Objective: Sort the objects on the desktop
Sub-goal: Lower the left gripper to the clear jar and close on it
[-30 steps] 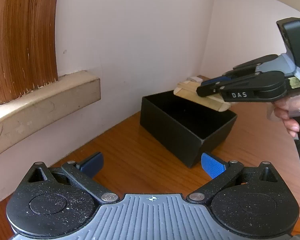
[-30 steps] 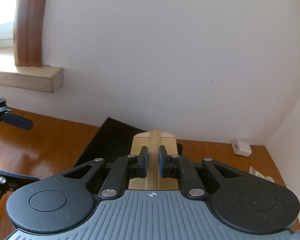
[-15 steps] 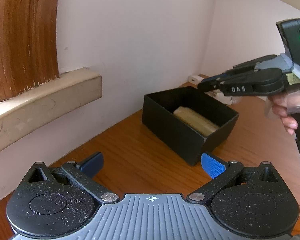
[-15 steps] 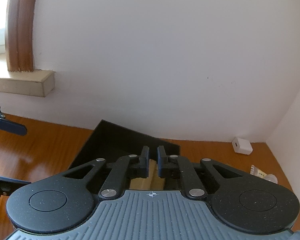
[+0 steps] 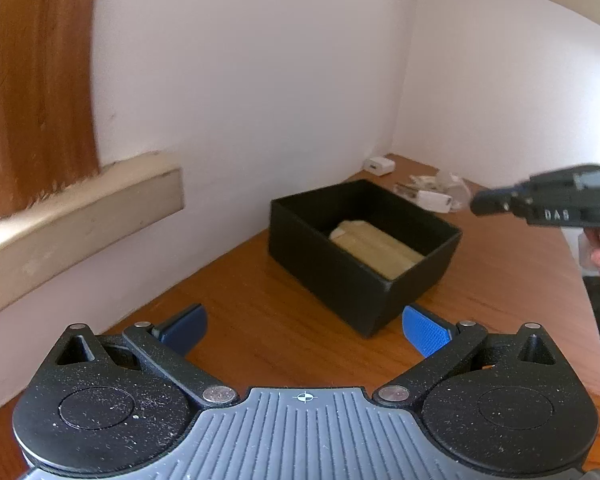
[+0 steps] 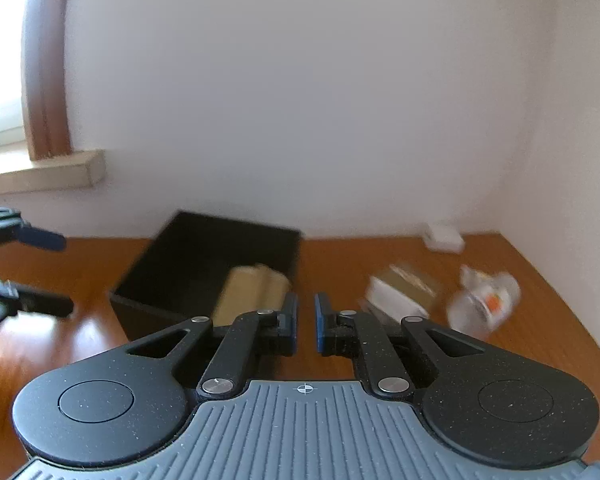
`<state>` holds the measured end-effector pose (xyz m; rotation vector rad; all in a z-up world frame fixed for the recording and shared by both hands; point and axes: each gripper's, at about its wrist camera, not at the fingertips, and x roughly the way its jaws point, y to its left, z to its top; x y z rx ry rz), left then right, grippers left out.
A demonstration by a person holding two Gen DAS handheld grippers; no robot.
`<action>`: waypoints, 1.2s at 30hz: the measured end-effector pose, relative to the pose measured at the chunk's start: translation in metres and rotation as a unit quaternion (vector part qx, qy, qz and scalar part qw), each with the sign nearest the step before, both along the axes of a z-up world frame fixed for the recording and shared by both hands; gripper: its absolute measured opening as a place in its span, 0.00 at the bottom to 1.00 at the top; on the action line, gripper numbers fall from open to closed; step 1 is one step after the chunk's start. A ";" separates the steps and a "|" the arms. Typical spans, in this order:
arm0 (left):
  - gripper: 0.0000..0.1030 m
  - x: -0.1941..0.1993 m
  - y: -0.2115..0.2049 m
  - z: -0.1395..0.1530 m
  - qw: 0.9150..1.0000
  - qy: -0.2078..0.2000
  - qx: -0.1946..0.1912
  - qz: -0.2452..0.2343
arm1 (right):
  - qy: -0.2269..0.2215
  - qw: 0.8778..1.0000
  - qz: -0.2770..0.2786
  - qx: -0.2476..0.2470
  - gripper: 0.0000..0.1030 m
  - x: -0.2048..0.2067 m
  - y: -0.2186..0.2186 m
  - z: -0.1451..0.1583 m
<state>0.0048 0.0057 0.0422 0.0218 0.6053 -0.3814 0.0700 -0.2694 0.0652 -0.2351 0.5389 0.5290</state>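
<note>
The black box [image 5: 364, 256] is set on the table [image 5: 260, 320] by the far wall, kept within reach of both tongs; a pale wooden piece [image 5: 376, 246] lies flat inside it. The left tongs [image 5: 304, 328] are held wide and empty, the right tongs [image 6: 306, 320] narrow and empty. Small white items [image 6: 440, 296] lie unsorted to the right.

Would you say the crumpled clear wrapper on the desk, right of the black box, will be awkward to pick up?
Probably. The clear wrapper looks like thin crinkled plastic, so it should be floppy and very light, likely sliding on the glossy desk if nudged. The right gripper, nearly closed and empty, might pinch a fold rather than the whole thing.
</note>
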 end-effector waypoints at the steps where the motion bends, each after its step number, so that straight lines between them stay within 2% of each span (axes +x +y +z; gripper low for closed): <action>1: 1.00 0.000 -0.002 0.003 1.000 -0.004 -0.001 0.000 | 0.001 1.000 -0.005 0.003 0.10 -0.001 -0.009 -0.005; 5: 1.00 0.000 -0.020 0.021 1.000 -0.023 -0.015 -0.013 | 0.009 1.000 -0.021 0.012 0.11 -0.005 -0.043 -0.020; 7: 1.00 0.004 -0.036 0.030 0.999 -0.031 -0.007 -0.025 | 0.023 0.999 -0.024 0.023 0.13 -0.004 -0.060 -0.029; 12: 1.00 0.024 -0.077 0.042 0.999 -0.030 -0.001 -0.044 | 0.030 0.998 -0.029 0.041 0.31 -0.001 -0.086 -0.048; 14: 1.00 0.034 -0.097 0.043 0.998 -0.030 0.015 -0.054 | 0.026 0.998 -0.025 0.046 0.41 0.000 -0.094 -0.052; 19: 1.00 0.061 -0.149 0.045 0.995 -0.028 0.060 -0.081 | 0.009 0.998 -0.021 0.054 0.54 0.000 -0.114 -0.055; 22: 1.00 0.086 -0.182 0.044 0.991 -0.029 0.085 -0.100 | 0.014 0.996 -0.030 0.079 0.61 0.003 -0.124 -0.059; 26: 1.00 0.125 -0.226 0.039 0.984 -0.023 0.131 -0.119 | 0.022 0.996 -0.029 0.079 0.63 0.008 -0.121 -0.066; 29: 1.00 0.150 -0.248 0.033 0.979 -0.018 0.151 -0.133 | 0.020 0.996 -0.026 0.086 0.65 0.006 -0.123 -0.066; 34: 1.00 0.191 -0.288 0.011 0.969 -0.006 0.202 -0.143 | 0.023 0.994 -0.018 0.101 0.65 0.006 -0.127 -0.065; 36: 1.00 0.195 -0.309 -0.002 0.953 -0.018 0.261 -0.155 | 0.016 0.994 -0.005 0.112 0.65 0.005 -0.129 -0.064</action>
